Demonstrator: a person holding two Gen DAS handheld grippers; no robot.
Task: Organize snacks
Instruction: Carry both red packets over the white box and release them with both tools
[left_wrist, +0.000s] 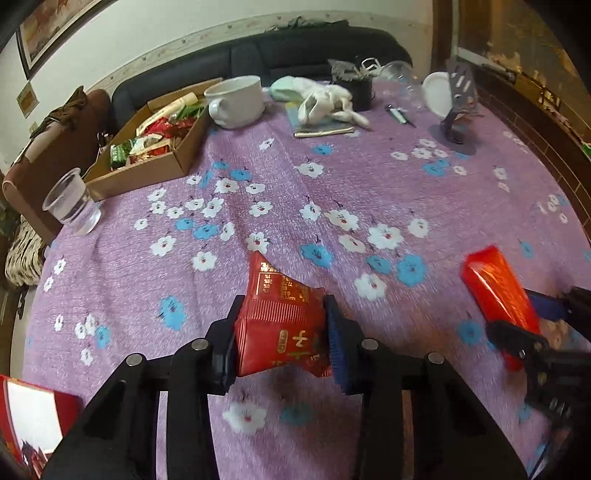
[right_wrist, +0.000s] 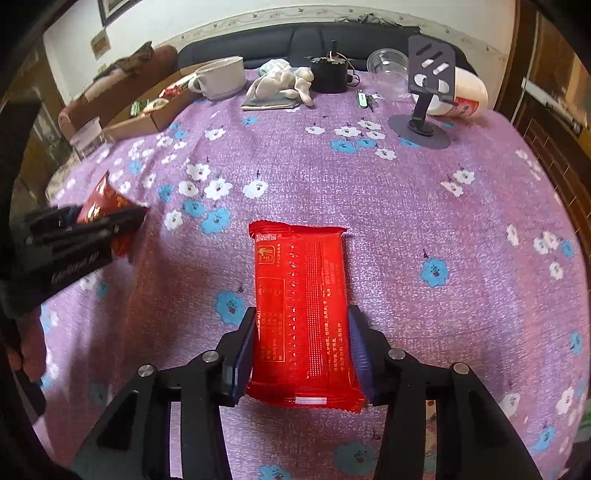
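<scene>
So your left gripper (left_wrist: 282, 334) was clamped on a dark red snack packet (left_wrist: 280, 325), and your right gripper (right_wrist: 301, 350) pinched a bright red snack bar (right_wrist: 301, 310), both over the flowered tablecloth (left_wrist: 332, 192). Farther off, the cardboard box (left_wrist: 147, 147) of snacks sat beside a white mug (left_wrist: 236, 101).

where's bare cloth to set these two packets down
Free: the wide middle of the purple cloth, between cardboard box, plastic cup and phone stand. Crowded: the far edge, with white mug, socks and black pot.
</scene>
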